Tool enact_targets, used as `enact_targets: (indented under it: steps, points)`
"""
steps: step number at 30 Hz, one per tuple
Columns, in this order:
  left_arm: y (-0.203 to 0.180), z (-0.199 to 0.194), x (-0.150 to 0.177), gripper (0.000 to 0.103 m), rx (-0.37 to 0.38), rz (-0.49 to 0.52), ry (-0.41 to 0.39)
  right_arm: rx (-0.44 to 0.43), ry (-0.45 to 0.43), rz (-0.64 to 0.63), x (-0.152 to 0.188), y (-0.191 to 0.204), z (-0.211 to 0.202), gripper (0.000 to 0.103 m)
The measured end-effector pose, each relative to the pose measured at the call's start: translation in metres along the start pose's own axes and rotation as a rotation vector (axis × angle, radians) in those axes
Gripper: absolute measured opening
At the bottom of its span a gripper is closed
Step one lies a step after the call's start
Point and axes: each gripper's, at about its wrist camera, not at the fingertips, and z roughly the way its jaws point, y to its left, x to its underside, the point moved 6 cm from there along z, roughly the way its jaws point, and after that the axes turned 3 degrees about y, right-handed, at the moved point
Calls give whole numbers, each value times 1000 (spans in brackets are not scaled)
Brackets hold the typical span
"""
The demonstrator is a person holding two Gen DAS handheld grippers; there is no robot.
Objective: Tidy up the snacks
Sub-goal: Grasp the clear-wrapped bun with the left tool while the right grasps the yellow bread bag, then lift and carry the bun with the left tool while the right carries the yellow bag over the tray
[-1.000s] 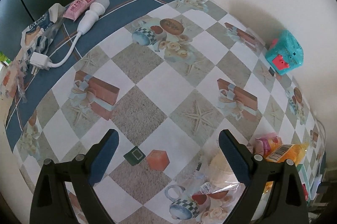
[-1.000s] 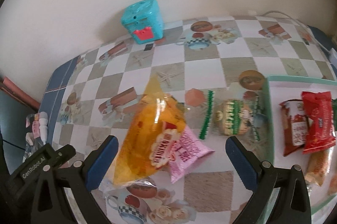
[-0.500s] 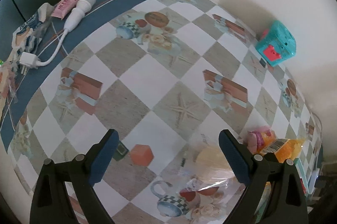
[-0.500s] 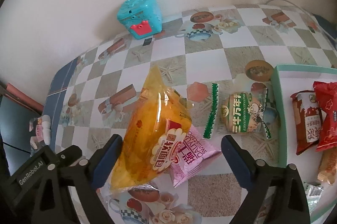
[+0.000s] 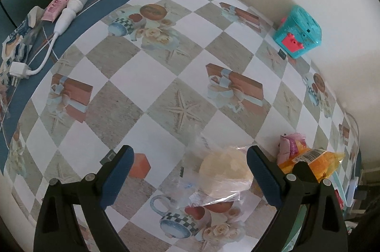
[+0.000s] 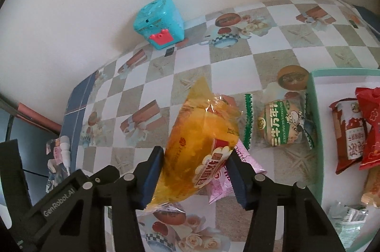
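The mint-green tray (image 6: pixel 315 123) runs off the right edge of the right wrist view, so only its near part shows. Inside it lie a brown-red packet (image 6: pixel 346 133) and a bright red packet (image 6: pixel 370 126) overlapping it, with an orange-brown wrapper (image 6: pixel 372 185) cut by the frame and some crumpled printed plastic (image 6: pixel 351 214) lower down that I can't read. Just outside the tray wall, touching it, sits a green-edged biscuit pack (image 6: pixel 282 126) on the checked tablecloth (image 5: pixel 152 76).

The right gripper (image 6: pixel 194 178) has its blue pads either side of the yellow bread bag (image 6: pixel 201 145) and the jaws are closing; both pads meet the film and the bag bulges up between them. Under it, half hidden, is a pink sachet (image 6: pixel 239 171) showing past the right pad.

The left gripper (image 5: pixel 190 173) stands with its fingers wide apart, pressing on nothing. Between them on the cloth lies a clear-wrapped pale round cake (image 5: pixel 225 169), nearer the right finger. That finger covers part of the yellow bag and pink sachet in this view.

Against the wall stands a teal cube toy (image 5: pixel 299 31) with a red mouth. At the far blue border of the cloth lie a white corded device (image 5: pixel 68 10), a pink tube (image 5: pixel 57 7) and torn wrappers (image 5: pixel 16 38), too small to identify
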Motion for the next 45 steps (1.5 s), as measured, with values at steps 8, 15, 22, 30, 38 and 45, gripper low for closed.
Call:
enact_targets:
  steps: [8, 15, 22, 30, 38, 45]
  points:
    - [-17, 7, 8, 96, -5, 71, 27, -19, 14, 45, -4, -12, -6, 55]
    - [-28, 19, 16, 96, -39, 117, 53, -21, 23, 50, -4, -15, -8, 55]
    - [-31, 30, 19, 96, -54, 112, 67, -17, 31, 46, -4, -14, -7, 55]
    - [-35, 24, 22, 64, -19, 103, 62, -9, 32, 55, -4, -18, -15, 55]
    - [-29, -5, 18, 63, 1, 80, 17, -27, 24, 51, -4, -16, -30, 52]
    - [-34, -42, 18, 63, 40, 77, -49, -44, -12, 49, -6, -15, -60, 52]
